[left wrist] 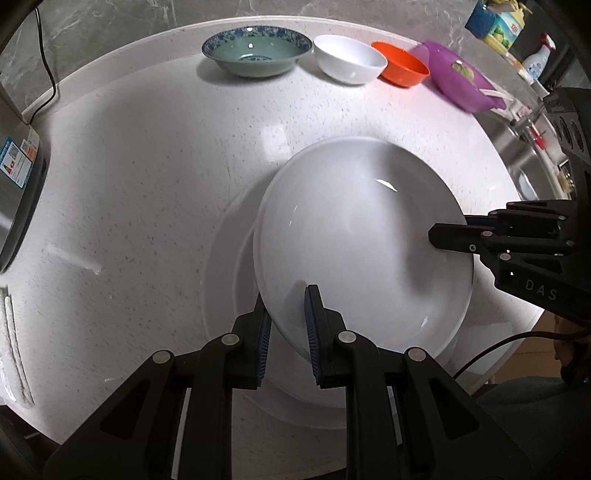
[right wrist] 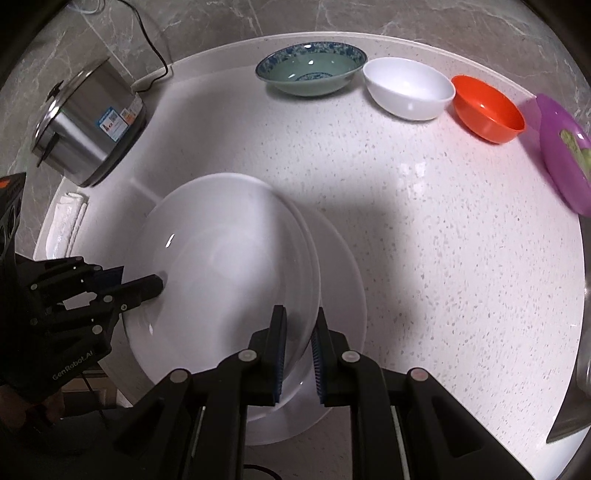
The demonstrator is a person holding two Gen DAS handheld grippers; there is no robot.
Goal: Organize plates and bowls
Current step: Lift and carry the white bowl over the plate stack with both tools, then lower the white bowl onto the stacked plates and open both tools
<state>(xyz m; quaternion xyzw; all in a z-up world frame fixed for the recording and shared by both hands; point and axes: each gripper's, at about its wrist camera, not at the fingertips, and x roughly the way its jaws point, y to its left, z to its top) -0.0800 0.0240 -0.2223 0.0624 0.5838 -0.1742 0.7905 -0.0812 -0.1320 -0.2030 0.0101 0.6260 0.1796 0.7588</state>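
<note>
Lying on the speckled white counter [right wrist: 424,258] under a grey marble wall [right wrist: 406,18], a larger plate [right wrist: 343,295] is carrying the white plate [left wrist: 354,236]; left gripper [left wrist: 288,332] and right gripper [right wrist: 298,350] are each pinching its rim. Bowls [right wrist: 408,88] are lining the back; a steel cooker [right wrist: 88,122] is sitting left.

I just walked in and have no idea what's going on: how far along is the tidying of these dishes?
Early to midway, I'd guess. One large white plate already lies on the counter. Both the left gripper and the right gripper are clamped on the rim of a white dish, holding it tilted above that plate. Left: the patterned bowl, white bowl, orange bowl and purple plate are unstacked, side by side.
</note>
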